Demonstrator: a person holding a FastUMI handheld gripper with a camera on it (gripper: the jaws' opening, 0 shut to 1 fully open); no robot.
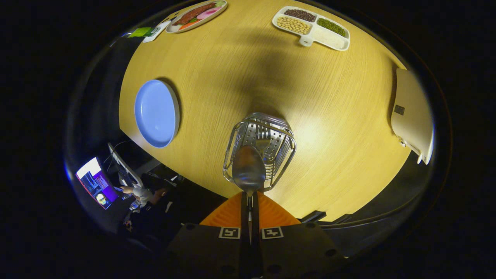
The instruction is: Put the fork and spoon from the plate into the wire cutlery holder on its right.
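Observation:
My gripper (250, 207) looks straight down on the table and is shut on the handle of a metal spoon (248, 170). The spoon's bowl hangs just ahead of the fingers, over the near rim of the wire cutlery holder (236, 133). Inside the holder, the fork (263, 137) stands with its tines up. The blue plate (156, 113) lies bare on the wooden table to the holder's left.
A white divided dish (312, 27) of beans and grains sits far across the table (329, 116). An oval platter (195, 15) of food lies at the far left, a beige flat object (412, 114) at the right edge. Below the table's near edge, a person's hand (135, 192) rests by a lit screen (96, 183).

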